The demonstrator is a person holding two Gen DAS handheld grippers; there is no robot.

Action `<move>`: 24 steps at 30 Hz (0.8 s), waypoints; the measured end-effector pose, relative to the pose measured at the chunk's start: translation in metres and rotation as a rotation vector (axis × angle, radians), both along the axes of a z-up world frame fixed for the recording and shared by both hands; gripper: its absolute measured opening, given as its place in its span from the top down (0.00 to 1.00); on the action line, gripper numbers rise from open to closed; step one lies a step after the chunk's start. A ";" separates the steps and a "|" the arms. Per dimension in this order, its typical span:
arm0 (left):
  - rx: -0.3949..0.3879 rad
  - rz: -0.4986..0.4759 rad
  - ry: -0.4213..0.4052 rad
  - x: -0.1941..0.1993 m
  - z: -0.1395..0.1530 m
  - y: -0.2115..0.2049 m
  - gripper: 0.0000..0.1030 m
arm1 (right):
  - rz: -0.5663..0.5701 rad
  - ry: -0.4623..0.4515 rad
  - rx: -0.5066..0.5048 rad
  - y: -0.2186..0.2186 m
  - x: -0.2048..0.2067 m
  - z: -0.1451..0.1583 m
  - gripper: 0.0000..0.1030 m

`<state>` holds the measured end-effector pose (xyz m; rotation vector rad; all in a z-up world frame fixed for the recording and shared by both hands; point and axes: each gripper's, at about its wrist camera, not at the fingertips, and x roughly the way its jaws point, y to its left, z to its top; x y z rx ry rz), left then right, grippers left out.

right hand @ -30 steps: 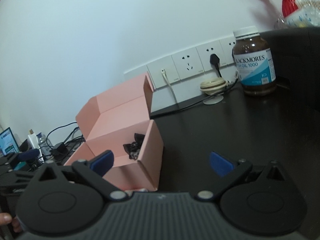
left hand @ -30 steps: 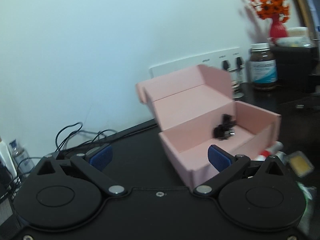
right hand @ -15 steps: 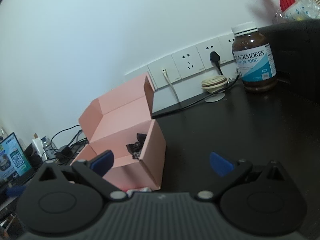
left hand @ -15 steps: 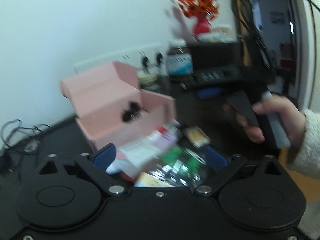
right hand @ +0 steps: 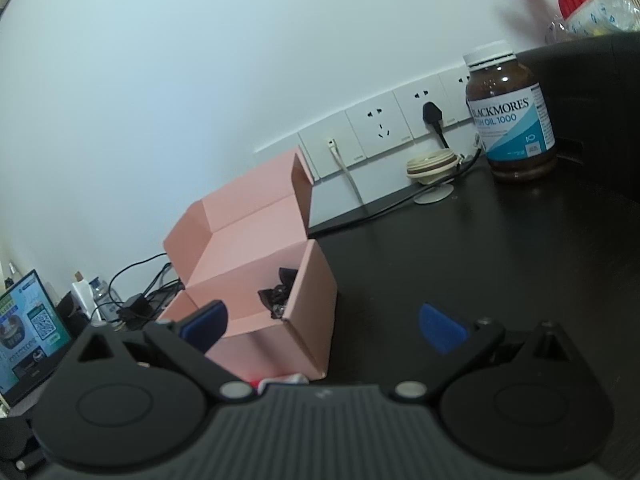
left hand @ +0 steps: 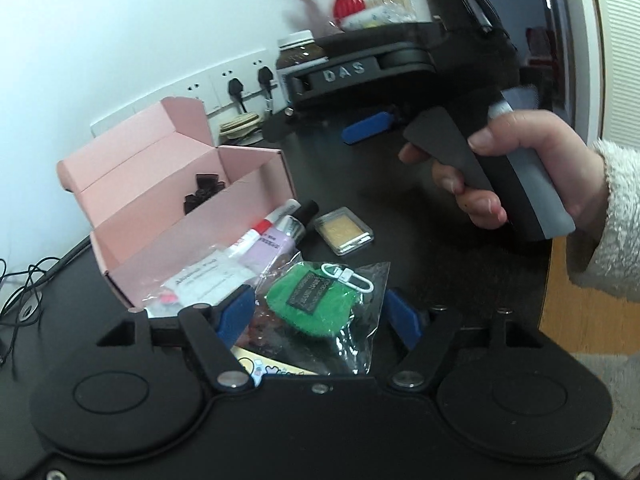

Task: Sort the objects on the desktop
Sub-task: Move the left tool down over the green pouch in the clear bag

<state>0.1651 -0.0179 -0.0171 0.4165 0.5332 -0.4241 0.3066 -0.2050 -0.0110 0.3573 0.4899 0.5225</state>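
**Green pouch, slippery bag**

Green pouch [left hand: 310,300] in clear bag lies on desk [left hand: 420,240] beside pink box [left hand: 192,216]. Left hand-held gripper [left hand: 320,316] closing around it, pads not yet pressing. Right hand-held gripper [right hand: 320,326] apart, empty. Risk: film slips, pouch drops.

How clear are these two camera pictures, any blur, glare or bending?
Left wrist view: sharp centrally, glare on the clear plastic bag holding a green pouch, person's hand slightly smeared. Right wrist view: sharp, brown fish-oil bottle label readable, white wall socket strip bowed by the fisheye.
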 end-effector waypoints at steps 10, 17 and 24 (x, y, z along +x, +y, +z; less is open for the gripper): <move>-0.007 -0.038 0.010 0.000 0.000 -0.003 0.50 | 0.009 0.008 0.006 -0.001 0.001 -0.001 0.01; -0.007 -0.065 0.000 -0.005 0.000 -0.004 0.60 | 0.008 0.010 0.010 -0.001 0.001 -0.002 0.01; 0.009 -0.036 -0.011 -0.005 0.000 -0.004 0.42 | 0.009 0.009 0.014 -0.002 0.001 -0.001 0.01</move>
